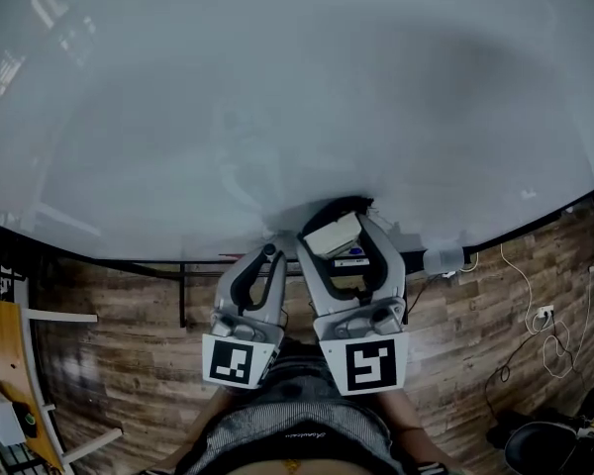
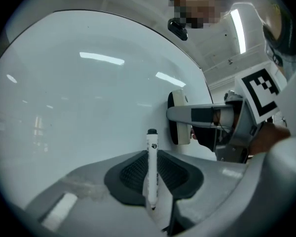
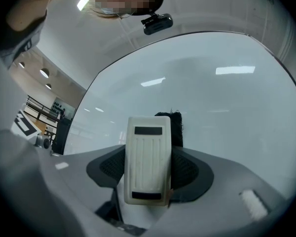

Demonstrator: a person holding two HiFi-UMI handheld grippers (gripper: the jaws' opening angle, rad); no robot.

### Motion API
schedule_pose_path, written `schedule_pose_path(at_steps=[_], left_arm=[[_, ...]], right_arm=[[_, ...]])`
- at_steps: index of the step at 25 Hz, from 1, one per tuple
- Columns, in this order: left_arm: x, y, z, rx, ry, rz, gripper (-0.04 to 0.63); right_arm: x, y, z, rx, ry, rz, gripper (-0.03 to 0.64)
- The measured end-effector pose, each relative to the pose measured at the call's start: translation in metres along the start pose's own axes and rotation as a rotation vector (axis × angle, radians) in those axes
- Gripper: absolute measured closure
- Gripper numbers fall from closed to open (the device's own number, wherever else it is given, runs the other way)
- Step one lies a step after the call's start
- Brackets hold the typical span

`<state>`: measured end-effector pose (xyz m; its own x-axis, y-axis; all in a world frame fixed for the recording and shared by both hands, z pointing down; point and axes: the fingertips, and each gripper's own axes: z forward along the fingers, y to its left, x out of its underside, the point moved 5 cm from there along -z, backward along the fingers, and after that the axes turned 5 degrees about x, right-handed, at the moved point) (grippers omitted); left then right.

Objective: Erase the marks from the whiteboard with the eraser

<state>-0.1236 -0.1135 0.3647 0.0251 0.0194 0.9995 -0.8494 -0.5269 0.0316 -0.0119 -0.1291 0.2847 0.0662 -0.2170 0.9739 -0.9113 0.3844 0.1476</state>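
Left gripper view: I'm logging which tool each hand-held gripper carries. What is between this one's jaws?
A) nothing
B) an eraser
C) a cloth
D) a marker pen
D: a white marker pen with a dark cap stands clamped between the jaws of the left hand-held gripper; the eraser is in the right hand-held gripper.

A large glossy whiteboard (image 1: 277, 97), pale grey-white, reflecting ceiling strip lights. A cream plastic eraser (image 1: 333, 236) with a ribbed back and a dark felt pad sits clamped between the jaws of the right gripper (image 1: 339, 221), felt side facing the board near its lower edge
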Motion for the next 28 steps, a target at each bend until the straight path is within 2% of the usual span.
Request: schedule_pose_path(at_steps=[5,10,15,18,21,28], left_arm=[[-0.001,0.006,-0.005,-0.018,0.004,-0.003,0.525],[0.0,0.003,-0.001,0.002,0.008,-0.004,0.525],[0.001,0.001,0.001,0.02,0.019,0.0,0.525],[0.0,0.002,0.002,0.024,0.02,0.004,0.525],[0.0,0.002,0.001,0.027,0.018,0.001,0.525],[-0.001,0.0,-0.001,0.033,0.006,-0.003,0.525]], right_arm=[[-0.013,-0.001,0.002,-0.003,-0.037,0.011,0.357],[-0.007,0.001,0.001,0.005,-0.069,-0.003,0.357],[0.031,0.004,-0.006,0.005,0.018,-0.004,0.357],[0.041,0.003,-0.007,-0.002,0.066,0.01,0.357],[0.034,0.002,-0.007,0.004,0.075,0.031,0.357],[-0.019,-0.01,-0.001,0.026,-0.042,0.003,0.357]])
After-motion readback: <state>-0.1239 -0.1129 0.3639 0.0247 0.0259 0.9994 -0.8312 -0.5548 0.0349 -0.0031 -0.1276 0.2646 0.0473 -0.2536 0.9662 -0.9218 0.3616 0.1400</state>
